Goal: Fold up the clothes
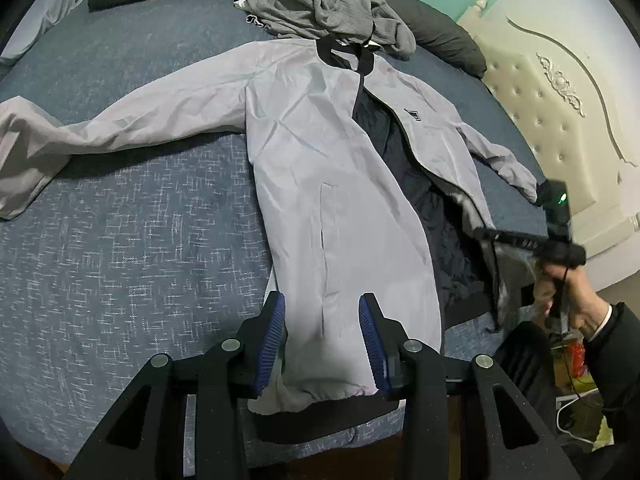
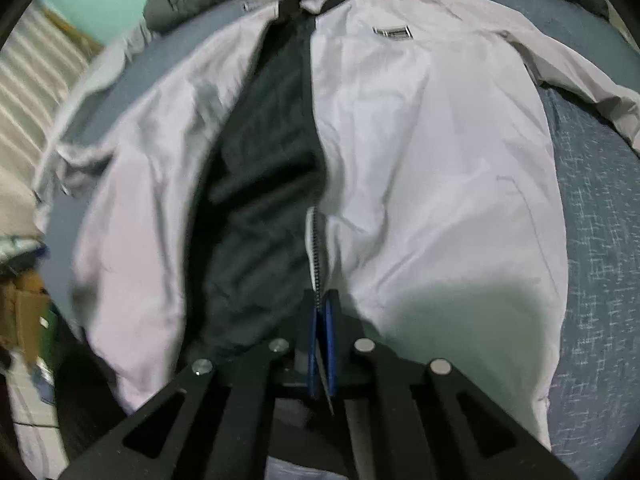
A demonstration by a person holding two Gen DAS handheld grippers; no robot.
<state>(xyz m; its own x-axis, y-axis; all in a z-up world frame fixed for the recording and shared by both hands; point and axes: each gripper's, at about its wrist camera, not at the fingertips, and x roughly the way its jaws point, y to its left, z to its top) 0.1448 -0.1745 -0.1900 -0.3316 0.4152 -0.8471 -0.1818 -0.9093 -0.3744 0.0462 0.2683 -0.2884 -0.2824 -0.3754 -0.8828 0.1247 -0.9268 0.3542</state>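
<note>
While jacket [image 2: 420, 140] lies unzipped, right tongs [image 2: 322, 312] clamped on its zipper edge

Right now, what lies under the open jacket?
The jacket lies spread on a blue bedspread. Its dark lining shows between the open front panels. A grey garment pile rests by its collar. Whatever lies beneath the jacket's body is covered.

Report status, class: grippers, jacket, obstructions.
Left gripper open astride jacket hem. Right gripper shut on zipper edge. Grey clothes pile overlaps collar.
</note>
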